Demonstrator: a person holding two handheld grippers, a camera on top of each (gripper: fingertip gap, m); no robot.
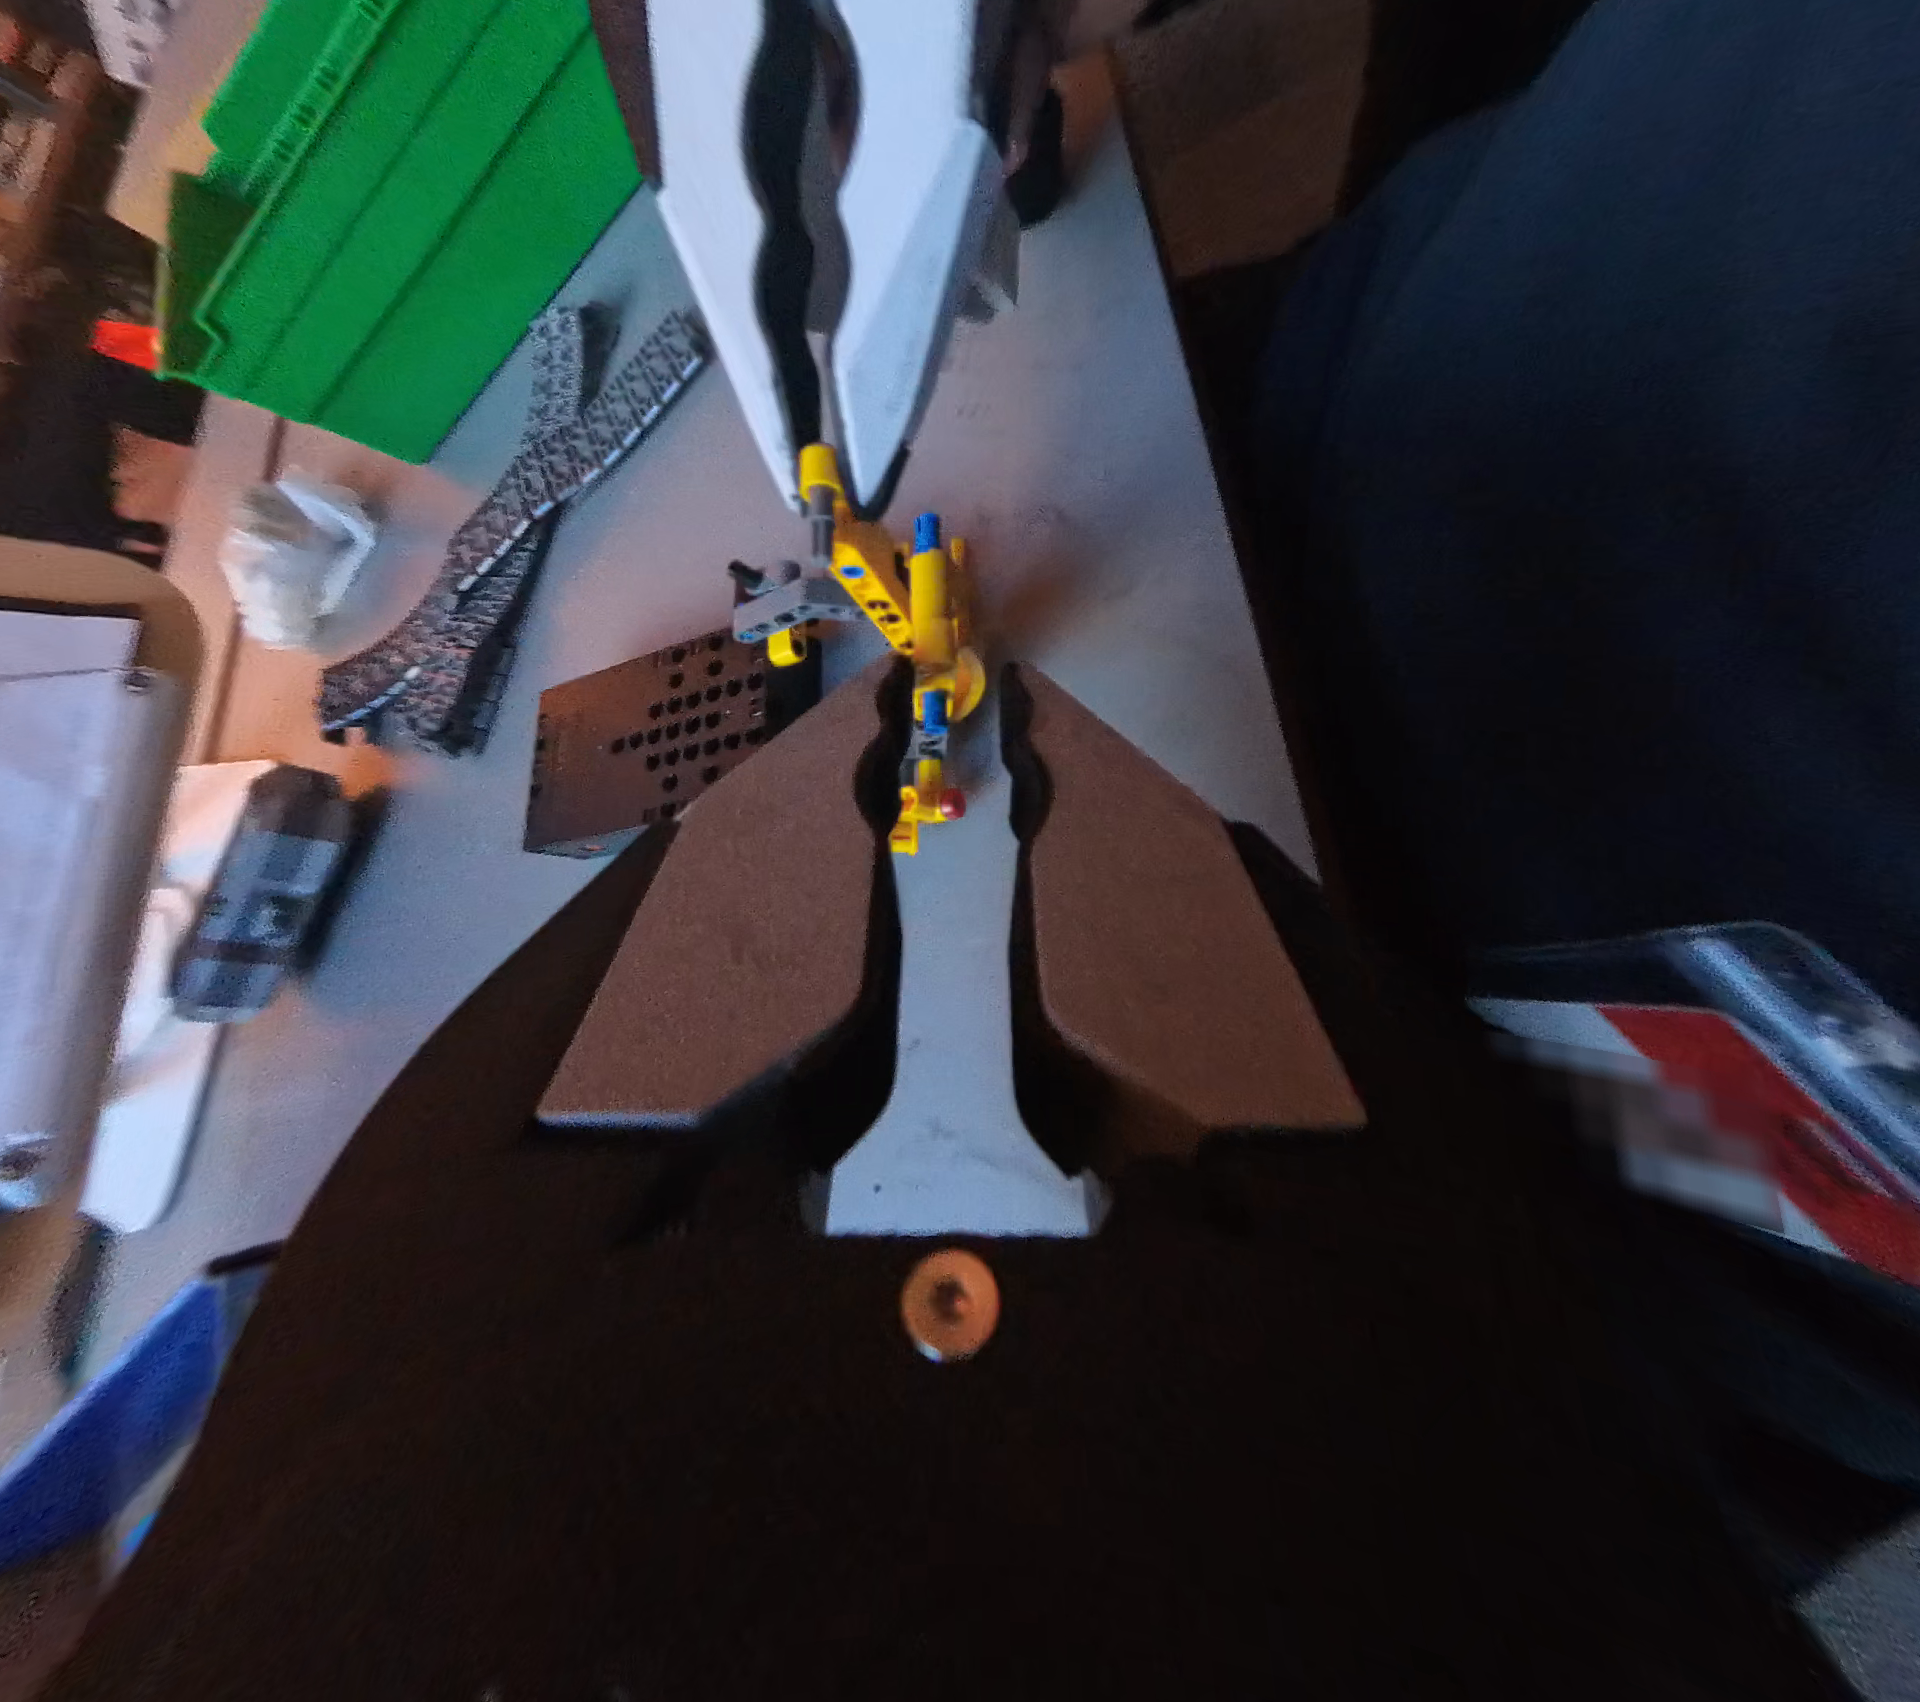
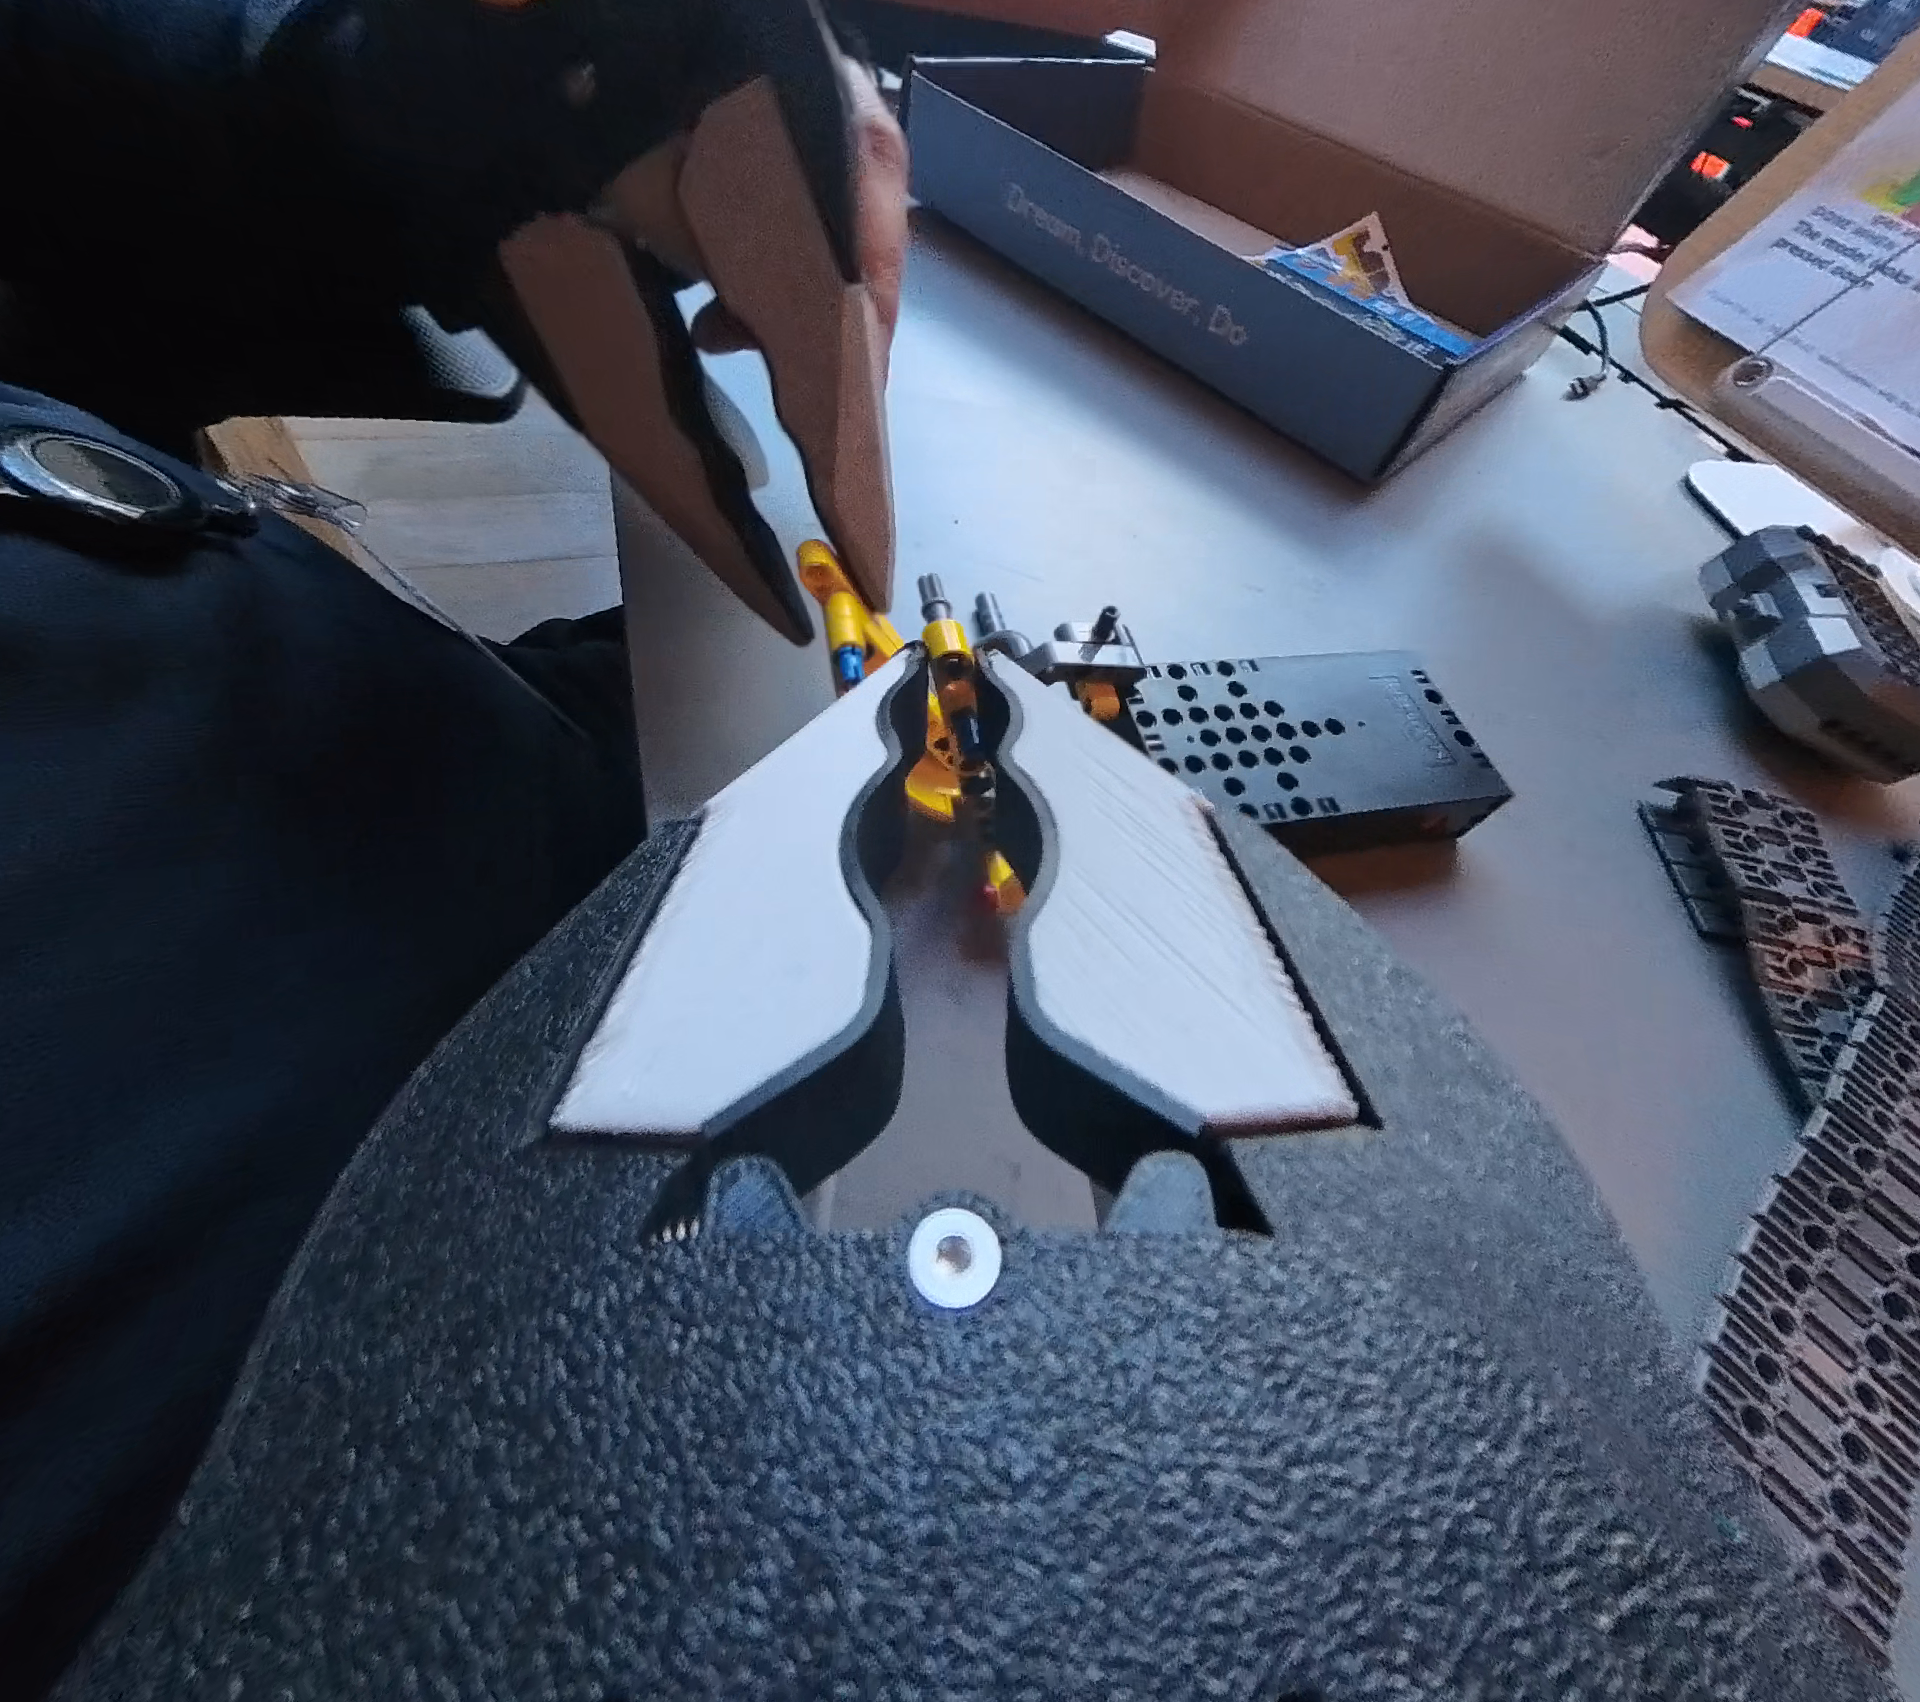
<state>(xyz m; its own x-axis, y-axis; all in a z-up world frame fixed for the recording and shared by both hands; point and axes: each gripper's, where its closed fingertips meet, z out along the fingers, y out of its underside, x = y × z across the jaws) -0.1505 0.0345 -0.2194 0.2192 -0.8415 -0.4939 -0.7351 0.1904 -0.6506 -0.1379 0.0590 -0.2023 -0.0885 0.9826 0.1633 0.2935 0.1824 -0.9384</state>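
A small yellow brick assembly [image 1: 925, 603] with blue pins and a grey beam [image 1: 774, 608] lies on the grey table [image 1: 1091, 426], close to its edge. My left gripper [image 1: 954, 681] has brown fingers; it is open and straddles one end of the assembly. My right gripper [image 2: 948, 663] has white fingers and is shut on the assembly's [image 2: 940, 717] other end. In the left wrist view the right gripper [image 1: 831, 494] comes in from the top, pinching a yellow connector. In the right wrist view the left gripper [image 2: 844, 618] comes in from the upper left.
A black perforated box [image 2: 1309, 738] lies just beside the assembly. Dark track pieces [image 2: 1766, 904] and a grey brick block [image 2: 1808, 644] lie to the right. An open cardboard box [image 2: 1247, 281] stands behind. Green bins [image 1: 416, 125] are stacked nearby. A person in dark clothing [image 1: 1558, 405] is at the table edge. Less than 4 cm separates the two grippers' tips.
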